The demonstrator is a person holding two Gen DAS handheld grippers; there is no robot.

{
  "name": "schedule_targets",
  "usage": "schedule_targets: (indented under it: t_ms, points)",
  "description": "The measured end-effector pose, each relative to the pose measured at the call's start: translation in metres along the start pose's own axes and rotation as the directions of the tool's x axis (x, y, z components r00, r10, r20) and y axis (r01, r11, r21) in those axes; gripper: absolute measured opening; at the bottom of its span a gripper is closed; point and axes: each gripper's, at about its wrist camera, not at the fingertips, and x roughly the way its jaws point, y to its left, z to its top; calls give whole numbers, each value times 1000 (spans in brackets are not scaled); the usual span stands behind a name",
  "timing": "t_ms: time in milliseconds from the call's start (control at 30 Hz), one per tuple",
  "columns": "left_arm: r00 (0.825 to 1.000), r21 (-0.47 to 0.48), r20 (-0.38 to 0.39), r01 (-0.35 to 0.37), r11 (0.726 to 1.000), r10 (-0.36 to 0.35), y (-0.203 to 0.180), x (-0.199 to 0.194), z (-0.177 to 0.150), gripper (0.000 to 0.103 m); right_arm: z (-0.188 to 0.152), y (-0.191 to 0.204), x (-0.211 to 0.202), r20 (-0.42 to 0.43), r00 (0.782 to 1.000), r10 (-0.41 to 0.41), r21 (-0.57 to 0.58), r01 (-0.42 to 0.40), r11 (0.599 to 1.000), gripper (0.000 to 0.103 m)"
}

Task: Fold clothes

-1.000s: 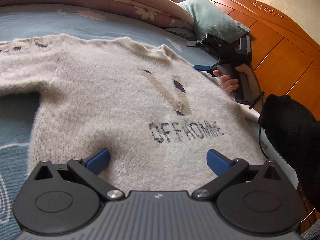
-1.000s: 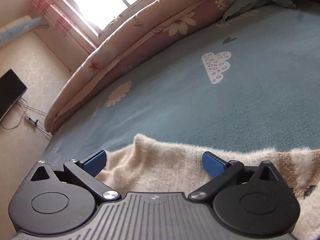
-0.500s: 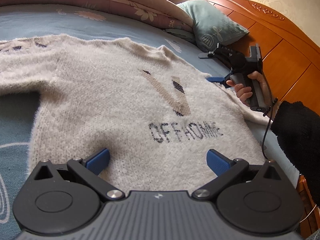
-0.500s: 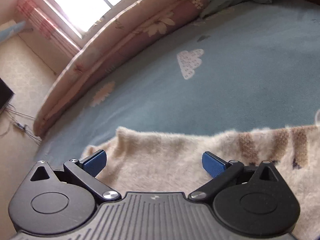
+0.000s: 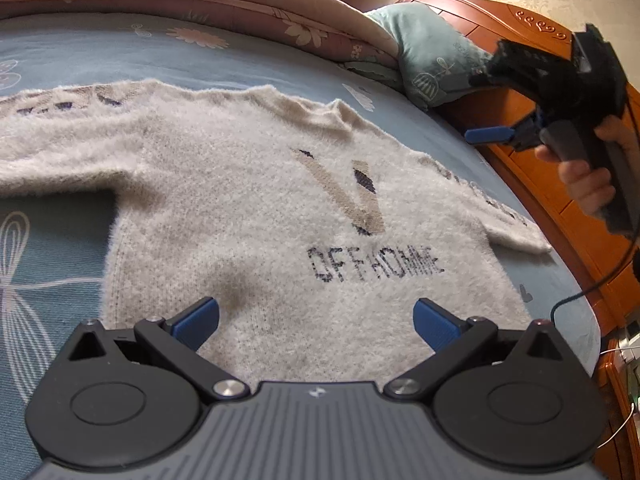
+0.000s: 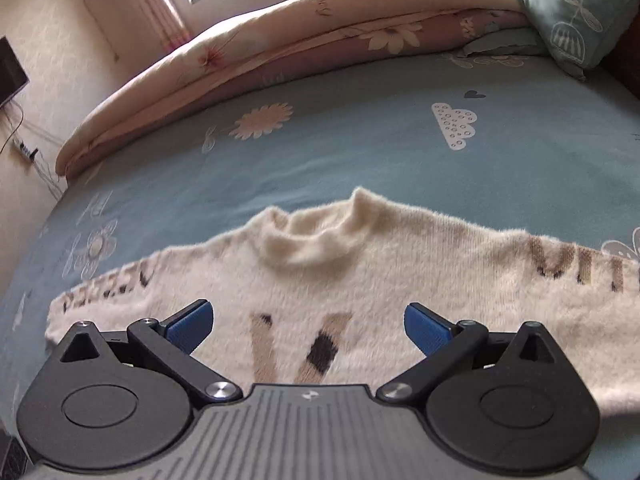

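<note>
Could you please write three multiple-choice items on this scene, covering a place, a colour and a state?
1. Where does the sweater lie?
A. Spread flat on the blue bedsheet
B. Draped over the headboard
C. Stuffed under the pillow

2. What colour are the pads on the left gripper?
A. Red
B. Blue
C. Yellow

3. What is the state of the right gripper?
A. Shut on a sleeve
B. Shut on the collar
C. Open, holding nothing

Answers:
1. A, both views show the sweater laid out face up on the sheet, collar towards the folded quilt.
2. B, both fingertip pads are blue against the black linkage.
3. C, its fingers stand wide apart above the sweater's chest, with no fabric between them.
</note>
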Motion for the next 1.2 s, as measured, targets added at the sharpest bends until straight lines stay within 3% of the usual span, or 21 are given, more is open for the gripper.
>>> schedule_targets:
  t_ms: [100,233,433,533,633,700,867,967,1067,1200]
  points:
    - [999,-20,9,48,999,-48,5,-7,-1,102,-36,19,-18,-42,998,42,16,-42,999,103]
    - [1000,-35,20,6,999,-5,11,-11,-4,102,-93,25,-25,-83,994,72,84,-65,994,103]
    - [999,-96,44,13,995,-9,31,-25,-6,102,-176,12,-10,-177,981,84,270,-34,962,103]
    - [996,-127,90,4,992,8,47,-41,-3,102,-212,9,-17,-158,985,66,299,-16,954,103]
    - [986,-199,140,-63,978,92,74,-56,2,102,-225,21,-33,-136,990,32,277,7,961,103]
    - [970,-247,168,-132,960,177,92,-65,5,102,-223,31,-39,-112,994,11,246,17,969,103]
    - [900,-289,166,-347,892,404,123,-76,9,102,-203,70,-45,-2,994,-111,61,111,992,103]
    - [885,-306,136,-390,868,446,135,-73,10,102,-210,78,-28,-50,992,-112,15,113,993,103]
    - [881,-319,115,-404,857,459,140,-71,10,102,-230,83,-8,-108,986,-131,-13,130,991,103]
    - [882,-317,144,-389,865,449,137,-75,8,102,-259,98,-6,-63,978,-200,-142,189,972,103]
